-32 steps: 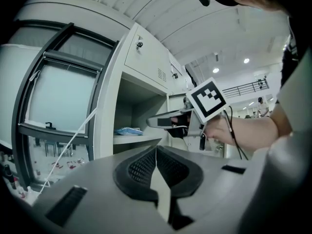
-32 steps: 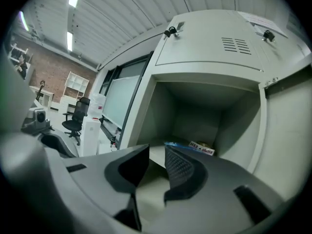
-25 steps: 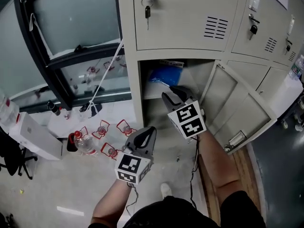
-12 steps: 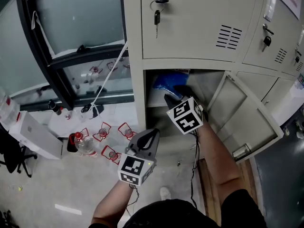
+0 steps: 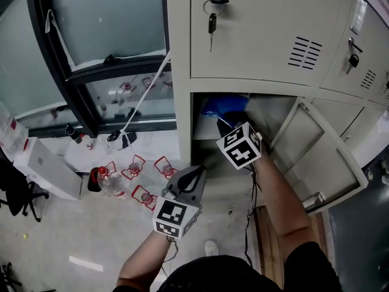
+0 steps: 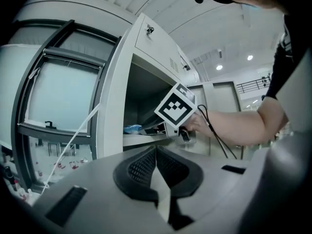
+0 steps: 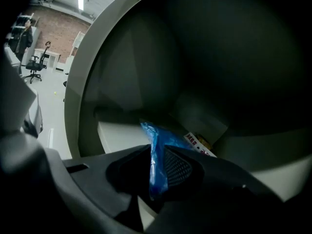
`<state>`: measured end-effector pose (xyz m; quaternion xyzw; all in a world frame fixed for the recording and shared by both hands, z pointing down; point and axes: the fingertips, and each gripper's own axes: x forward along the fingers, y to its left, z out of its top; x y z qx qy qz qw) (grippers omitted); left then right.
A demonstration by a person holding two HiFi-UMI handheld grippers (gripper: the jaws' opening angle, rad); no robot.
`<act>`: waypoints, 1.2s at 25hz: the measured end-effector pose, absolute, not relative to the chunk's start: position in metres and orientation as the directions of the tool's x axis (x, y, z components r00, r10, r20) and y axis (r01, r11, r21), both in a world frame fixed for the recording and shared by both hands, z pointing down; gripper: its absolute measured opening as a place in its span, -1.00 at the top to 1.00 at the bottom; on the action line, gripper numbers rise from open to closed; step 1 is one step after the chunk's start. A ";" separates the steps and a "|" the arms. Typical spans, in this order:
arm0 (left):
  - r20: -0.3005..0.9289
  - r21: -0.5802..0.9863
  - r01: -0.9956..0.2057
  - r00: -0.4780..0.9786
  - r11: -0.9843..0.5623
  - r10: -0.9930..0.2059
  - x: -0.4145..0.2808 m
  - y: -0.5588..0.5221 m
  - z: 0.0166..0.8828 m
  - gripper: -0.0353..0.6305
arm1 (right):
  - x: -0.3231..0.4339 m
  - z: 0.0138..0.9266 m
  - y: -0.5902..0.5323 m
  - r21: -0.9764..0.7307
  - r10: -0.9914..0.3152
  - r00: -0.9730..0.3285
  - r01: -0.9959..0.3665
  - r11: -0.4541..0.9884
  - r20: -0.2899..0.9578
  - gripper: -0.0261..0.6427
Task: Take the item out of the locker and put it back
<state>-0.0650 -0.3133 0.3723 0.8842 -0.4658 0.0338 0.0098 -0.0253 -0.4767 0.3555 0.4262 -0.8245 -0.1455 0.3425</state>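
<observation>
bag (image 5: 217,106) in locker (image 5: 184,123) | right tongs (image 5: 223,125) inside | bottles (image 5: 109,183) left

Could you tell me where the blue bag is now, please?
The blue bag lies on the shelf inside the open locker, centre of the head view, pinched between the right gripper's fingers, which have just been closing.

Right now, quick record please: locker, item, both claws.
locker: door swung open
item: blue bag, on the shelf inside
right claw: reached into the locker; jaws have just been closing, now pinching the bag's edge
left claw: outside the locker, shut, nothing between its jaws
</observation>
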 end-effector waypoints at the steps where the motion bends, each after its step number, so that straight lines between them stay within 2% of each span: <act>1: 0.068 -0.015 -0.826 0.562 -0.564 -0.824 -0.065 -0.314 0.372 0.87 | -0.025 0.356 -0.478 0.540 -0.807 -0.396 -0.602 0.588 0.438 0.73; 6: 0.063 -0.014 -0.826 0.561 -0.563 -0.825 -0.065 -0.315 0.371 0.87 | -0.023 0.354 -0.480 0.571 -0.824 -0.382 -0.594 0.566 0.420 0.84; 30: 0.071 -0.020 -0.822 0.566 -0.569 -0.821 -0.068 -0.265 0.372 0.87 | -0.020 0.336 -0.416 0.542 -0.859 -0.418 -0.667 0.511 0.295 0.86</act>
